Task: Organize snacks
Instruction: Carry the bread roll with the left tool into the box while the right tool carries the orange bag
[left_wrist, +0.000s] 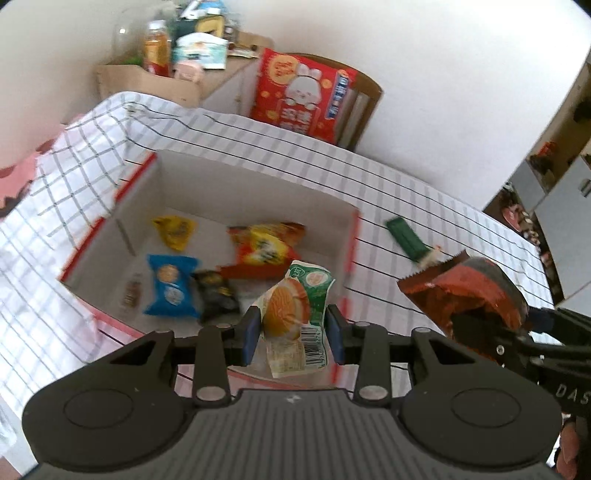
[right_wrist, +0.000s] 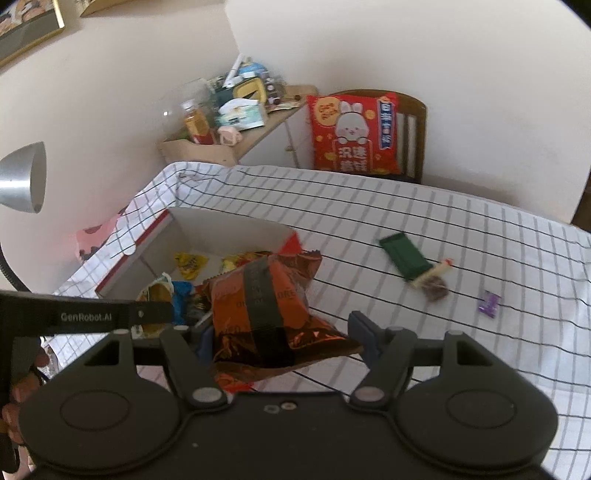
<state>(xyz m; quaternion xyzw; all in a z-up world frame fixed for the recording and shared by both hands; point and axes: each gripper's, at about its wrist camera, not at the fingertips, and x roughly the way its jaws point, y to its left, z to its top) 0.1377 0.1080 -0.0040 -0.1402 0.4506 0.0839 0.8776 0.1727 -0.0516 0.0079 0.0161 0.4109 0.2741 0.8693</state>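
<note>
A: Blur smears most of what lies in the cardboard box (left_wrist: 258, 177), so the print on the small packets cannot be read. A tiny brown packet (left_wrist: 132, 293) by the near wall is too soft to identify.

B: What is hidden?

A: From the right wrist view, the foil bag covers nearly all of the box's inside; only a yellow packet (right_wrist: 190, 264) and a blue wrapper's edge (right_wrist: 181, 291) peek out. The right gripper's left pad is tucked behind the bag, and the left gripper's black finger cuts across the corner.

B: And the grips?

A: The left gripper (left_wrist: 293, 328) is clamped on a white-and-green pastry packet (left_wrist: 295, 306) with an orange round cake pictured on it and a barcode at its lower end. The packet hangs over the box's near edge. The right gripper (right_wrist: 284, 339) holds a crinkled orange-brown foil bag (right_wrist: 266, 314) with a dark band down its face; whether its right pad touches the bag, I cannot tell. The bag hangs just beside the box's right wall.

B: Anything on the cloth?

A: On the checked tablecloth (right_wrist: 369, 206) lie a dark green bar (right_wrist: 404, 256), a cream stick touching a brown sweet (right_wrist: 434, 282), and a purple candy (right_wrist: 488, 303) well apart.
</note>
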